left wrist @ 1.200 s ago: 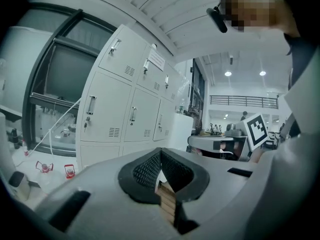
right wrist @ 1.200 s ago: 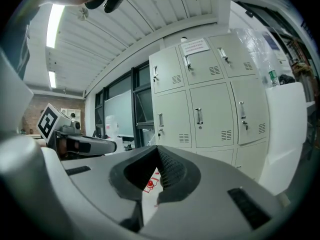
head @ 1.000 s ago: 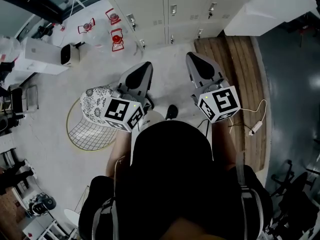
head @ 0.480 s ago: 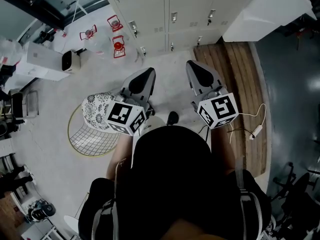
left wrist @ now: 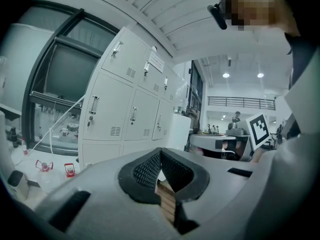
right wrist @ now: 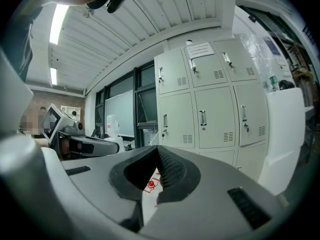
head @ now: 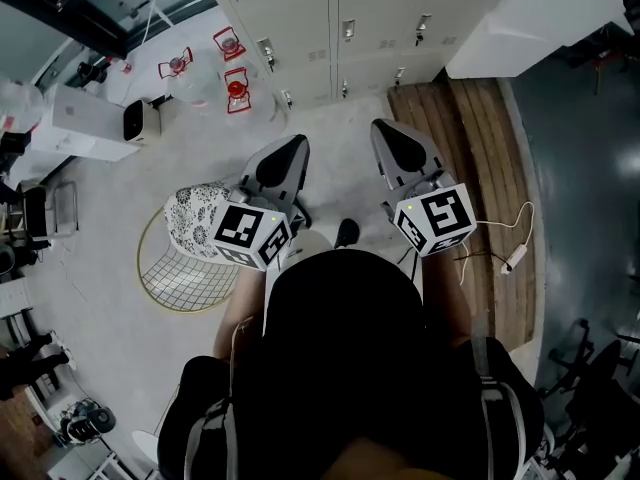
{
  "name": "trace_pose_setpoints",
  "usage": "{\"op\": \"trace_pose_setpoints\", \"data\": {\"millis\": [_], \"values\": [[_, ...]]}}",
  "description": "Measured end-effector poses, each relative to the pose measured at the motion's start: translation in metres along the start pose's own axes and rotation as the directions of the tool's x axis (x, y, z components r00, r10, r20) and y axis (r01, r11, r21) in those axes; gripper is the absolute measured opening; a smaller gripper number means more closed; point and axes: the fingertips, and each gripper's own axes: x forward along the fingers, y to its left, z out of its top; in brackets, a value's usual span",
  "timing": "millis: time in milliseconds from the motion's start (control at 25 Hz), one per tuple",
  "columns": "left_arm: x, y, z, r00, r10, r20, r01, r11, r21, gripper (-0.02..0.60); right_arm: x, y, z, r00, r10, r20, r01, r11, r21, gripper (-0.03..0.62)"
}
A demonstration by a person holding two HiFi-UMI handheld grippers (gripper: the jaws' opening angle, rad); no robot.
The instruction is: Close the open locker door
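Observation:
The bank of pale grey lockers [head: 340, 28] stands ahead of me, with every door I can see lying flat. A large white panel [head: 530, 18] juts out from the lockers' right end; it looks like the open door, also seen as a white slab [right wrist: 285, 134] in the right gripper view. My left gripper [head: 285, 153] and right gripper [head: 395, 133] are held side by side in front of my body, well short of the lockers. Both are shut with nothing between their tips: left gripper [left wrist: 160, 154], right gripper [right wrist: 159, 151].
A wooden platform [head: 480, 168] lies on the floor to the right, with a white cable and plug strip [head: 510, 258] beside it. A wire chair [head: 185, 263] stands at my left. Red-caged items [head: 235, 83] and a white box [head: 85, 118] sit further left.
The head view has shifted slightly, so the lockers sit a little lower in the picture. Both grippers keep their place and stay shut.

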Motion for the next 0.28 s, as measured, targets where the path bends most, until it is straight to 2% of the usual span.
{"op": "trace_pose_setpoints", "data": {"millis": [280], "values": [[0.0045, 0.0033, 0.0013, 1.000, -0.008, 0.002, 0.008, 1.000, -0.001, 0.018, 0.0040, -0.0029, 0.0000, 1.000, -0.001, -0.004, 0.001, 1.000, -0.002, 0.005]]}}
